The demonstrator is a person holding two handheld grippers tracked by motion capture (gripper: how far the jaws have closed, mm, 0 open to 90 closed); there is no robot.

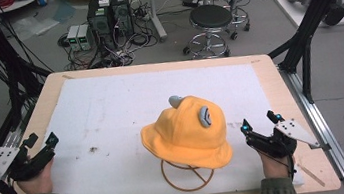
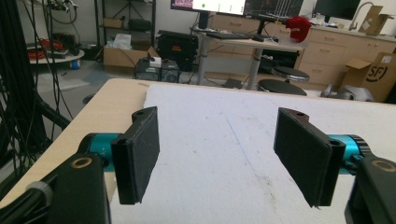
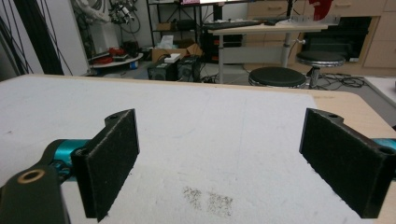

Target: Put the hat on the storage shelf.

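Both grippers stand wide open and hold nothing. Seen from above, the left gripper [image 1: 41, 146] rests at the left edge of the white sheet [image 1: 111, 110], held by a hand [image 1: 34, 179] in an olive sleeve, its grey three-cornered plate turned outward. The right gripper [image 1: 256, 122] sits at the right edge of the sheet, just beside the hat [image 1: 187, 133] but apart from it, its jaws pointing up the table. In the left gripper view the two black pads [image 2: 138, 154] are far apart with bare sheet between them; the right gripper view shows the same wide gap, with a small dark speckled stain [image 3: 208, 200] on the sheet between the jaws. The hat is yellow, of soft fleece-like cloth, a bucket shape with a floppy brim and two small grey ear-like tabs on the crown. It sits on a thin wire stand [image 1: 188, 175] with a ring base, right of the table's middle and toward the person. The table [image 1: 280, 93] is pale wood with rounded corners; the sheet on it is matt, slightly rough and scuffed. Beyond stand two black round stools [image 1: 210, 21] on chrome bases, computer boxes [image 1: 108, 12] amid tangled cables, and black frame posts on a grey floor.
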